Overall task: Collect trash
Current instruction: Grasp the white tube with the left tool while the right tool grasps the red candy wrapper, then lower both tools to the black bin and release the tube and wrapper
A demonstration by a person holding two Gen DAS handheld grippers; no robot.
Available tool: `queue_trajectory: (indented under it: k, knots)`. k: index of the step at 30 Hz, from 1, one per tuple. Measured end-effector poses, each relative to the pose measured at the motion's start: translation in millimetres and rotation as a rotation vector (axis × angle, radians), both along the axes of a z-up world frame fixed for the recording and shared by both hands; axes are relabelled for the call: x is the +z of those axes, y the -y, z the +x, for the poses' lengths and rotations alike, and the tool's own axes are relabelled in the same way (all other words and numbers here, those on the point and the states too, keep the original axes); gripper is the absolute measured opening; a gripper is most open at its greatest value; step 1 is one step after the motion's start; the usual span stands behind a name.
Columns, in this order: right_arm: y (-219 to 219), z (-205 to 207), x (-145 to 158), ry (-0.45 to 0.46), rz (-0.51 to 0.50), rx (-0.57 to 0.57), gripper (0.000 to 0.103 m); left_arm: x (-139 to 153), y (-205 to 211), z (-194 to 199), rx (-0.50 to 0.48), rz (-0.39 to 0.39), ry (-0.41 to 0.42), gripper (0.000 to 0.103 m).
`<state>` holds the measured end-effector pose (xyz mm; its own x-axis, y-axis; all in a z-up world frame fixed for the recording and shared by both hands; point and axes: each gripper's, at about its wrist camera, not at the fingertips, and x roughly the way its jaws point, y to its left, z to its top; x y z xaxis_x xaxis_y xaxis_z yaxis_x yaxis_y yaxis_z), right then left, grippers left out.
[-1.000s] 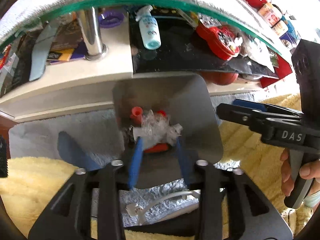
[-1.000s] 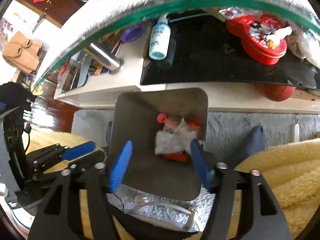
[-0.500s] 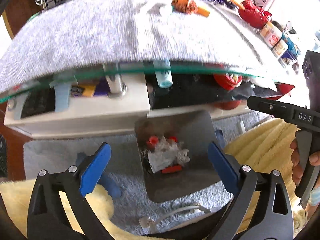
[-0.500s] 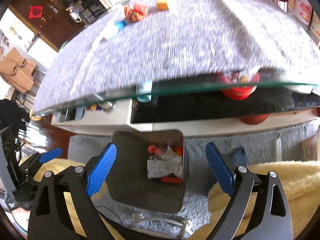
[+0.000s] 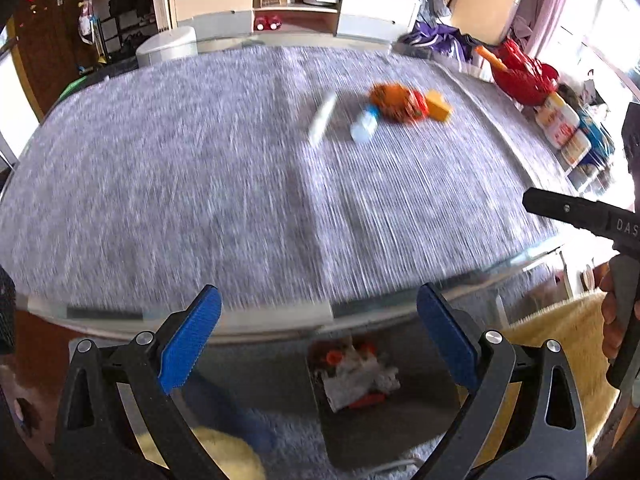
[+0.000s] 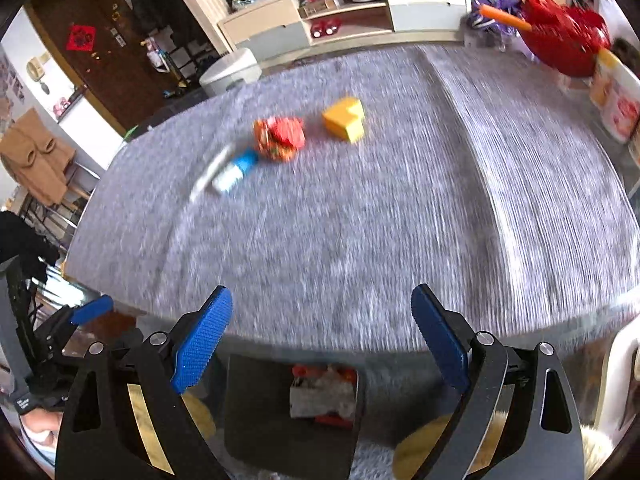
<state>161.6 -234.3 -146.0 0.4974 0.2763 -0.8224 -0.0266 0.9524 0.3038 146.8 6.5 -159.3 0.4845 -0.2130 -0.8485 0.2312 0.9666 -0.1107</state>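
Collection of trash, part-way stage. The grey bin [image 5: 384, 420] stands on the floor just below the near edge of the table [image 5: 200, 184] and serves as the landmark here; it already holds a small heap of crumpled wrappers and red-orange scraps [image 5: 356, 376], which reads as the completed share of the task. Above and beyond the bin, well apart from it on the grey cloth of the table, four pieces remain in a loose cluster: a crumpled orange-red wrapper [image 6: 280, 138], a yellow block [image 6: 345, 119] just beside it on the far-right side, a small blue-and-white bottle [image 6: 234, 170] on the wrapper's other side, and a pale stick-like item [image 5: 322, 120] next to the bottle, too blurred to identify. The left gripper [image 5: 318, 334] and the right gripper [image 6: 322, 334] both sit over the bin's side of the table edge with their blue pads spread wide; the jaws of each have just been opening, and nothing lies between the pads of either. The right gripper also appears at the right margin of the left wrist view, held by a hand [image 5: 614, 320]. Judged from this layout, roughly the first portion is binned and the four table items are left; the next stage would be a reach across the table away from the bin toward that cluster.
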Motion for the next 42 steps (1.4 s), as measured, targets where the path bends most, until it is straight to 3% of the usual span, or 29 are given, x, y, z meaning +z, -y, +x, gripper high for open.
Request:
queue_trajectory:
  k: [6, 13, 20, 25, 31, 33, 35, 38, 42]
  knots:
    - [-14, 38, 7, 0.024, 0.002, 0.029, 0.091, 7, 0, 38, 0.003, 0.002, 0.026, 0.086]
    - [-31, 68, 11, 0.066, 0.031, 0.054, 0.09, 2, 5, 79, -0.008, -0.017, 0.019, 0.054]
    - [-41, 97, 7, 0.089, 0.03, 0.067, 0.07, -6, 18, 107, -0.039, -0.05, 0.02, 0.035]
    - [-44, 116, -5, 0.081, 0.03, 0.058, 0.07, -14, 28, 125, -0.052, -0.059, 0.017, 0.034]
    - [-50, 131, -20, 0.053, 0.029, 0.065, 0.069, -26, 35, 145, -0.062, -0.058, 0.004, 0.024]
    - [-51, 135, -23, 0.043, 0.03, 0.067, 0.064, -26, 36, 150, -0.061, -0.065, 0.005, 0.023]
    - [-51, 137, -28, 0.031, 0.028, 0.066, 0.05, -26, 38, 155, -0.064, -0.056, 0.009, 0.018]
    - [-51, 138, -30, 0.036, 0.027, 0.07, 0.047, -27, 42, 160, -0.073, -0.032, 0.018, 0.011]
    - [-48, 137, -24, 0.05, 0.024, 0.075, 0.045, -27, 40, 161, -0.077, -0.036, 0.011, 0.011]
